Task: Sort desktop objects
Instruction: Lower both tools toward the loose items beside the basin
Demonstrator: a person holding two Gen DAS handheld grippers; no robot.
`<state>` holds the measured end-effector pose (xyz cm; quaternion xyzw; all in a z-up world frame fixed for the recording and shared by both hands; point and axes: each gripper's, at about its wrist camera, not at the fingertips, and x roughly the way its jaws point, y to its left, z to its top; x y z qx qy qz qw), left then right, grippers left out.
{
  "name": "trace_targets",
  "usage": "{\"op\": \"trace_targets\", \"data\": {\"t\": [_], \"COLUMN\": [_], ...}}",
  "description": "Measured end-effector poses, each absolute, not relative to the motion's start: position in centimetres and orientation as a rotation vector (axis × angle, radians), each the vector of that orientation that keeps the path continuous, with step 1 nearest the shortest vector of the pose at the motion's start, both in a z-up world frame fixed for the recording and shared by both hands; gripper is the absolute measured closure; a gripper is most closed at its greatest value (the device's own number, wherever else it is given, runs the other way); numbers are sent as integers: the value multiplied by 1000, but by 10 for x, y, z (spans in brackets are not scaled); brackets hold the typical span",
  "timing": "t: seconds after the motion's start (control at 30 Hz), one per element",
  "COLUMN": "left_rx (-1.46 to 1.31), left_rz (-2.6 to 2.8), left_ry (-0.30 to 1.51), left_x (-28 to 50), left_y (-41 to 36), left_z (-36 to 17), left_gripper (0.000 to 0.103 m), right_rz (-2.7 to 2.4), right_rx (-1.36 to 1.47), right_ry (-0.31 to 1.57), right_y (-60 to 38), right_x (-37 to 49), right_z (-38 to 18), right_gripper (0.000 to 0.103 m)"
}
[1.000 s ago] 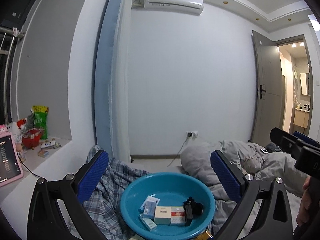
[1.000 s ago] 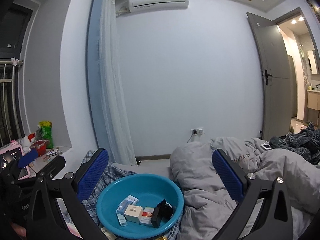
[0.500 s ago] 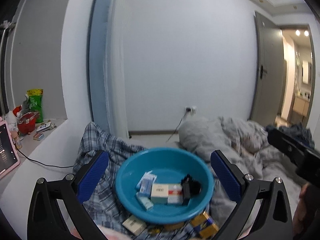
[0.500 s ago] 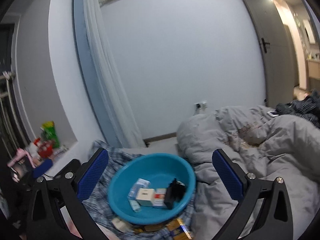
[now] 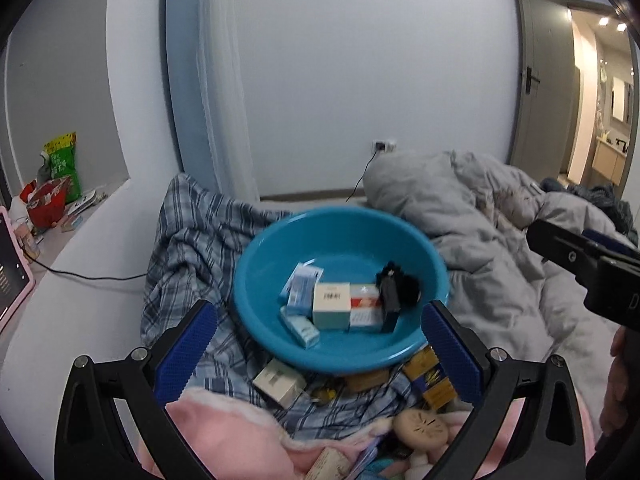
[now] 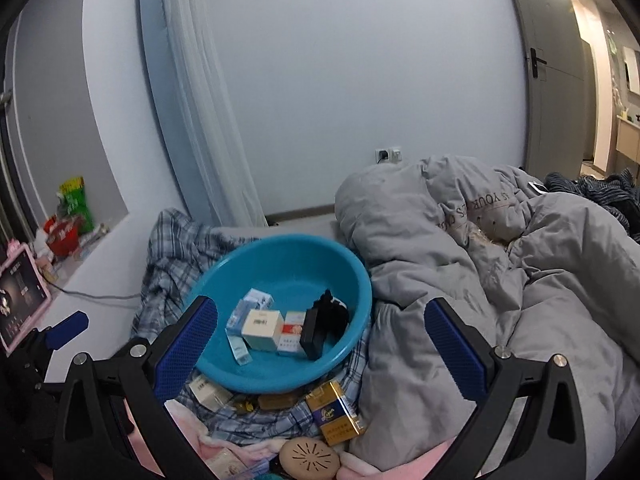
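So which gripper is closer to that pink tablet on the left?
Left. The left gripper is close beside the pink tablet, just to its right; the right gripper is farther right, facing the blue basin and the grey duvet.

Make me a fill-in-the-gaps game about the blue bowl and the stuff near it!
The small boxes lie inside a round ____ basin.
The left gripper and the right gripper both have their jaws ____.
The basin rests on a ____ plaid cloth.
The gold and blue pack lies ____ the basin.

Missing words: blue; open; blue; outside
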<state>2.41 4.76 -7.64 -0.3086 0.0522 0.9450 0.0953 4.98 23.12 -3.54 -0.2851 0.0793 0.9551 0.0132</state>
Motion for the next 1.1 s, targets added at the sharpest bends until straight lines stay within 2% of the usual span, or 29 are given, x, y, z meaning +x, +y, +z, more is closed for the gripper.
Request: {"op": "trace_targets", "data": {"t": [0.17,0.8,1.1], "left_rx": [-1028,-1314,-1434], "left_rz": [2734,2580,2352], "left_ry": [121,338,311], "left_x": [18,14,18], "left_y": [50,77,95], "left_z": [-104,-200,-234], "left_gripper": [0,0,0], "right_rz": [2947,2798,2772], "right_rx": [-956,-1317,-1417], "right_ry": [205,127,130], "right_y": [226,226,229], "right_x": [44,18,12], "right_z": [-50,-132,-152], "right_gripper": [0,0,0]}}
